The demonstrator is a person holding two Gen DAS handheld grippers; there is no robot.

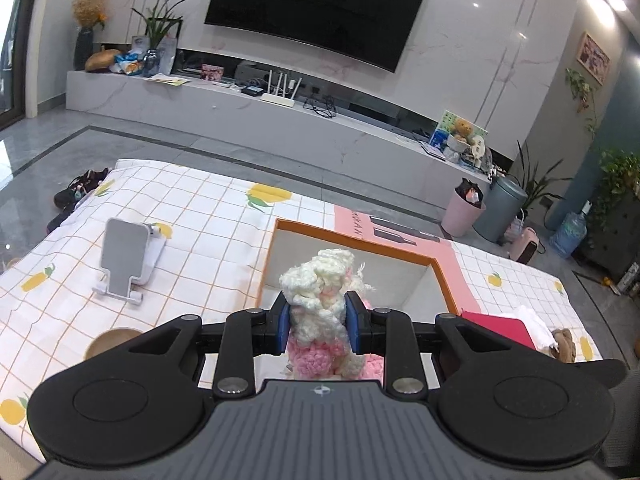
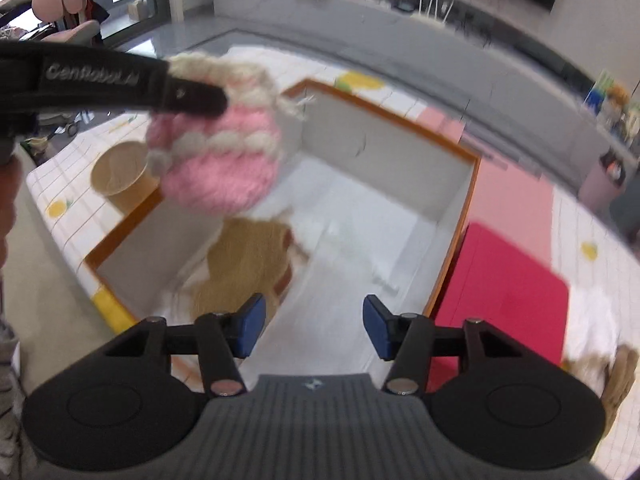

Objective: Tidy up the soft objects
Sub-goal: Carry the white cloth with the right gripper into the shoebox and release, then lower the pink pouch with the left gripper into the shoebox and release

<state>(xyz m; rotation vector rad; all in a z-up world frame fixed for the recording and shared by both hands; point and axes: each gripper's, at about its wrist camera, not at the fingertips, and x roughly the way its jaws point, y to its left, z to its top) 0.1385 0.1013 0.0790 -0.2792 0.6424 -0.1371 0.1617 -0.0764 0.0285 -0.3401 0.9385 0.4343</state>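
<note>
Both blue pads of the left gripper [image 1: 318,322] pinch the pink-and-cream knitted toy [image 1: 320,300] above the orange-rimmed box [image 1: 444,276]; lower it (clear of the rim) before releasing, while the right gripper [image 2: 314,326] hangs wide, empty.

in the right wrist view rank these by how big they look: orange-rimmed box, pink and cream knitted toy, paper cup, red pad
1. orange-rimmed box
2. red pad and pink and cream knitted toy: look alike; the toy hangs nearer the camera, so unsure
3. paper cup

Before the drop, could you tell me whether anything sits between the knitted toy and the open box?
Nothing visible does: the knitted toy, clamped in the left gripper, hangs above the box; a brown soft thing lies inside.
</note>
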